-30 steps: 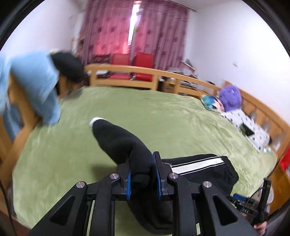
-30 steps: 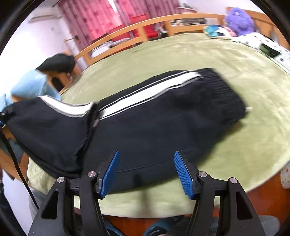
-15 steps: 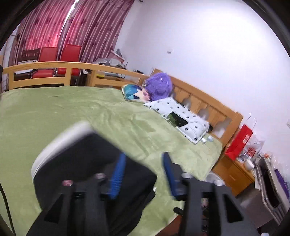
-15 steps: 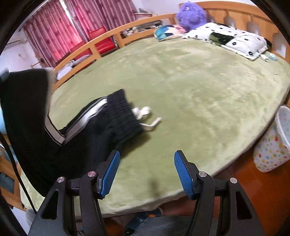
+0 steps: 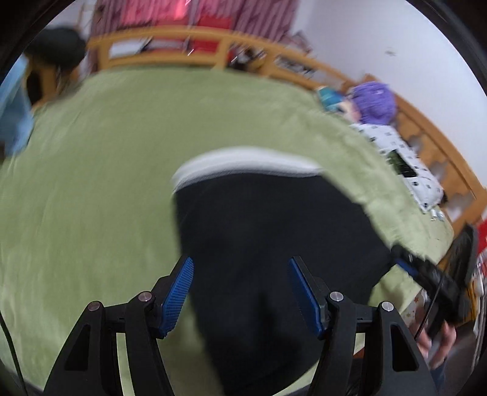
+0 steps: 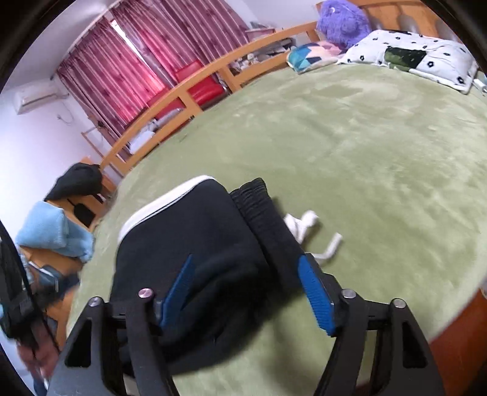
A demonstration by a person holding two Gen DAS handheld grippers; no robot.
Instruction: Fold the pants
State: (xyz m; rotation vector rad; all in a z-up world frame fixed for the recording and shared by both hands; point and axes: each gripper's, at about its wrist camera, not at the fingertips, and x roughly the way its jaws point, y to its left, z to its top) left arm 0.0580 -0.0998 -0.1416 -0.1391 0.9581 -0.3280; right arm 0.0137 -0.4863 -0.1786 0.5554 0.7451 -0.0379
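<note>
The black pants [image 6: 201,243] with a white side stripe lie folded in a stack near the front edge of the green bed [image 6: 380,146]. The ribbed waistband [image 6: 264,213] and white drawstring [image 6: 307,225] stick out to the right. My right gripper [image 6: 246,292] is open and empty just above the stack's near edge. In the left wrist view, which is blurred, the pants [image 5: 268,231] fill the middle and my left gripper [image 5: 240,292] is open and empty over them. The other gripper and a hand [image 5: 435,292] show at right.
A wooden bed rail [image 6: 213,76] runs along the far side, with red curtains [image 6: 146,73] behind. A purple plush [image 6: 344,21], a colourful cushion [image 6: 307,56] and a spotted pillow [image 6: 411,58] lie at the head. Blue cloth [image 6: 51,231] and a black garment [image 6: 76,182] sit at left.
My left gripper has let go of the pant leg and opened; the leg now lies folded over the stack. Both cameras swung back toward the pants.
</note>
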